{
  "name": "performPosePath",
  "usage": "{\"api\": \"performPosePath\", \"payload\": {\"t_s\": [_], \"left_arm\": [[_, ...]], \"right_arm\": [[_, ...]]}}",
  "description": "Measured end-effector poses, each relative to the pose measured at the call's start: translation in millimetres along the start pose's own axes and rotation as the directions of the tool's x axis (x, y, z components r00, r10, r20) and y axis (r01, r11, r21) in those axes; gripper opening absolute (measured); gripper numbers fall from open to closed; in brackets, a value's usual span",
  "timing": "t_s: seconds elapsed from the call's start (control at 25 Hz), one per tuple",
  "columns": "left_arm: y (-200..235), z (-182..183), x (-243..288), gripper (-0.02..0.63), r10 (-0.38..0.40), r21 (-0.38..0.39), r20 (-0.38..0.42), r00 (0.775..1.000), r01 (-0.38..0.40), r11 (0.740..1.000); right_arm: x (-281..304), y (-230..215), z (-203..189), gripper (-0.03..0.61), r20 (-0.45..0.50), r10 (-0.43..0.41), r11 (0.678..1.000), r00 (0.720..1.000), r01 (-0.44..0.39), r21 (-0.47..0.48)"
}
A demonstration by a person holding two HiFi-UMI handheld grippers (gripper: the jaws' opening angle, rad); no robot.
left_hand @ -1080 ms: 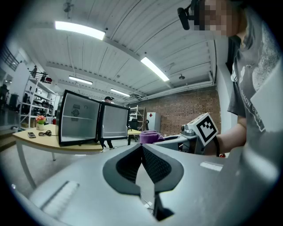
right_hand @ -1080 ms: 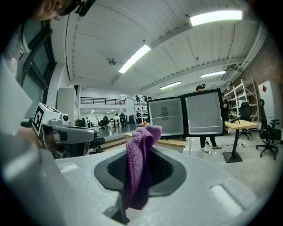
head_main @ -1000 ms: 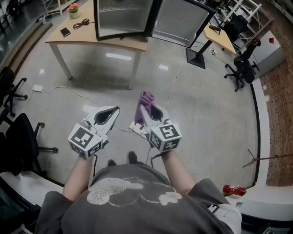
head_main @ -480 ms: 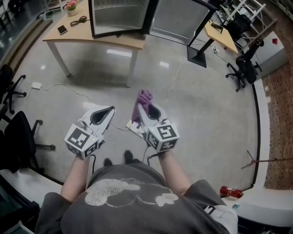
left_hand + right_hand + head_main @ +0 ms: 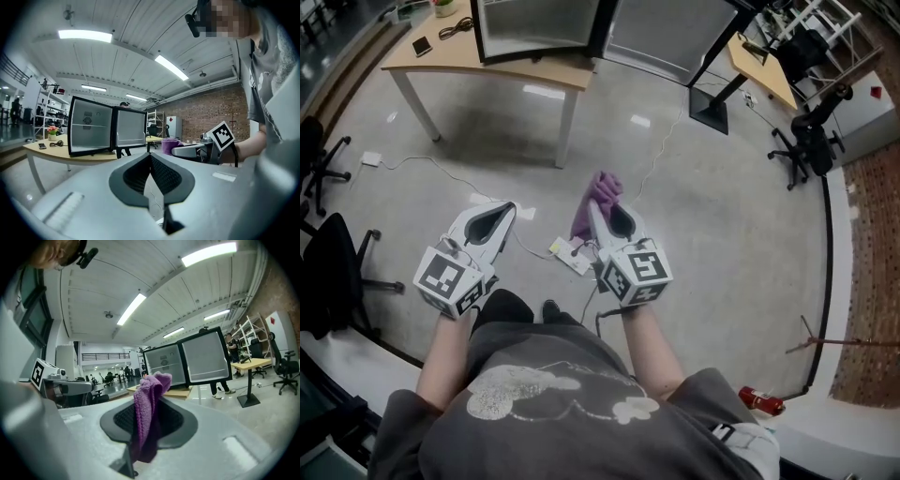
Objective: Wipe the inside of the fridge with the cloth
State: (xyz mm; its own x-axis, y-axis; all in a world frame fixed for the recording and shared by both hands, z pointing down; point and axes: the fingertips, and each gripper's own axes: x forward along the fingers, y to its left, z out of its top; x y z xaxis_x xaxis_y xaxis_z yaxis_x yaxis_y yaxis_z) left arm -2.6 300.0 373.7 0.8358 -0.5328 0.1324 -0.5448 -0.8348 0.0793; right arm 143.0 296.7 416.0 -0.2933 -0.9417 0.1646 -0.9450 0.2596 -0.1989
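A wide stretch of polished floor [image 5: 722, 234] was seen between the person [image 5: 553, 403] and the far end of the scene, where a wooden worktop [image 5: 502, 70] was placed. On that worktop the fridge [image 5: 534, 23] was set, with its door [image 5: 675, 37] swung open to the right, so that the pale inside was exposed (a shelf [image 5: 91, 124] could be made out within it in the left gripper view). The fridge was well apart from both grippers.

Nearer, the two grippers were held side by side above the floor in front of the person, both pointed toward the far worktop. The left gripper [image 5: 494, 217] was carried at the left, with its fingers [image 5: 164, 176] pressed together on nothing. The right gripper [image 5: 602, 211] was carried just to its right. Its fingers [image 5: 173, 420] were closed on the purple cloth [image 5: 602, 190], which was pinched about its middle, with one bunched end standing up past the tips and the other end hanging down behind them.

The step in hand was judged to be the approach: the cloth was secured, but wiping was not yet begun. For the next move, the gap to the worktop would need to be closed. The right gripper would then have to be raised and reached through the open doorway, so that the cloth could be pressed against an inner wall or the shelf. A firm pinch would be called for, since the cloth seemed to be held by a narrow fold only.
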Motion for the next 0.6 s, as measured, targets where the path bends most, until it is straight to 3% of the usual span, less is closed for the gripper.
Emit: {"api": "performPosePath", "payload": {"t_s": [0.28,0.6], "left_arm": [[44,-3,11,0.017,0.03,-0.021,0.016,0.999,-0.03,0.999],[143,7,54,0.017,0.019,-0.043,0.042,0.999,-0.017,0.999]], "right_arm": [[45,-11,-9,0.08,-0.041,0.006,1.0,0.999,-0.005,0.006],[139,-21,7,0.08,-0.056,-0.028,0.999,0.998,0.028,-0.017]]}}
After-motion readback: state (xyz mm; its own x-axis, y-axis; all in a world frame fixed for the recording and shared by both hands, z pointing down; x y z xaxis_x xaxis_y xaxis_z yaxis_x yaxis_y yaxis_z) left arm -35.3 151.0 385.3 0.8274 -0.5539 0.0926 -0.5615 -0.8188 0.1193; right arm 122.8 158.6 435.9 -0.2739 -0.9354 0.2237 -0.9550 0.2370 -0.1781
